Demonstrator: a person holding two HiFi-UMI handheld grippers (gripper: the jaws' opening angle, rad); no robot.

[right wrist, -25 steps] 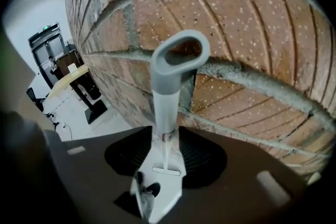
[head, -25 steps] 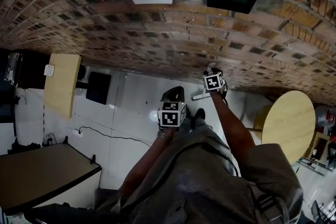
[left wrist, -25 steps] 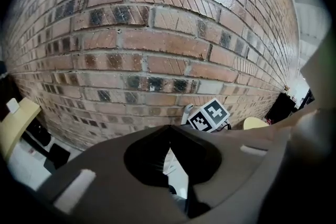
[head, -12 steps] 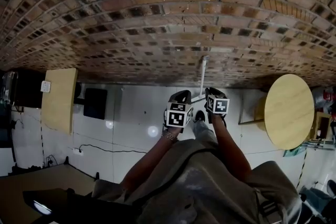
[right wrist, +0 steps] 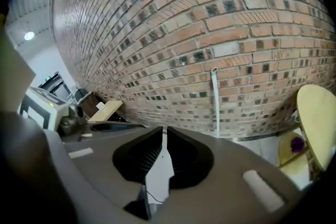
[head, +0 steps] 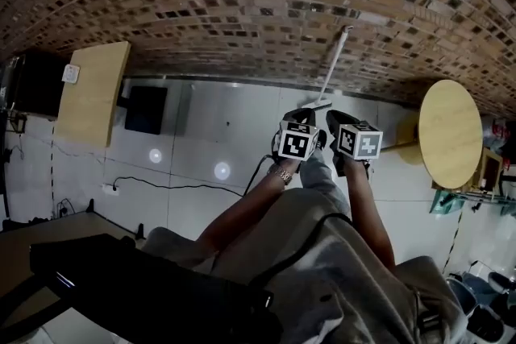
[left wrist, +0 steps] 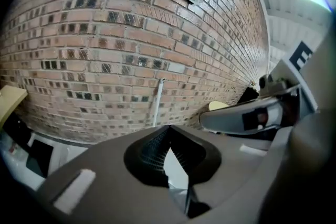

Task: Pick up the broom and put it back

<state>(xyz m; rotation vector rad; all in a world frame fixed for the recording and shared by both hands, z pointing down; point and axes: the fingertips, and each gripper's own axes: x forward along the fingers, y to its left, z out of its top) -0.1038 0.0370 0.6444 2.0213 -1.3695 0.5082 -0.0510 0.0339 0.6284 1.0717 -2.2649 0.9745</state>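
Observation:
The broom leans upright against the brick wall, its white handle on the bricks and its head on the floor. Neither gripper touches it. In the head view both grippers hang side by side over the white floor, short of the wall. My left gripper is shut, its tips meeting on nothing. My right gripper is closing, with only a thin slit left between its jaws and nothing in it.
A round wooden table stands right of the broom. A pale wooden tabletop and a black box sit by the wall at left. A cable runs across the floor tiles. A dark table is at the lower left.
My right gripper has drawn back from the broom, which stays leaning on the wall. Both grippers now hang closer together, and the view has swung nearer the wall.

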